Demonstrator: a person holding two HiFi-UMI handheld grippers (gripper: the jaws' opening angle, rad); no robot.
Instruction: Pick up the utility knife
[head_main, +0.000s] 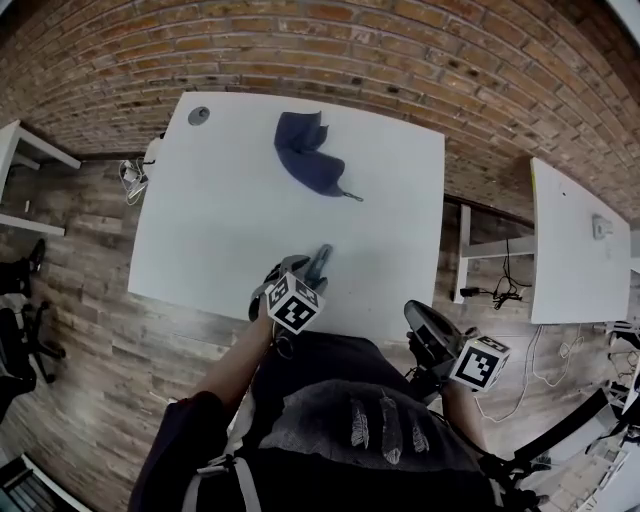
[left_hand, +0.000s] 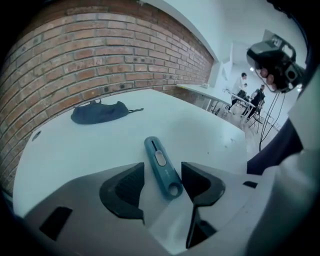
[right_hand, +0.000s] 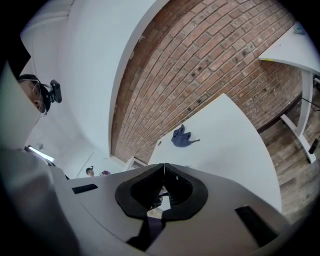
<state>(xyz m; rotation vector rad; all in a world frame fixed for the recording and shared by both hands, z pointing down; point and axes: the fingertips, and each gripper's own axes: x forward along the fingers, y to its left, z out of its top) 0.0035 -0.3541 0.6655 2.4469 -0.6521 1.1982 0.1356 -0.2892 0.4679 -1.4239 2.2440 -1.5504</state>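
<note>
Teal utility knife (left_hand: 161, 161) lies on the white table (left_hand: 90, 150) between the left gripper (left_hand: 162, 166)'s spread jaws, unclamped; right gripper (right_hand: 164, 170) is clenched empty, off to its right

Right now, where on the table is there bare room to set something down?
The table is mostly bare: the whole left side from the grommet down to the near edge, the right side beyond the cloth, and the middle between cloth and knife. Only the near edge is crowded, where the left gripper stands open around the knife.
</note>
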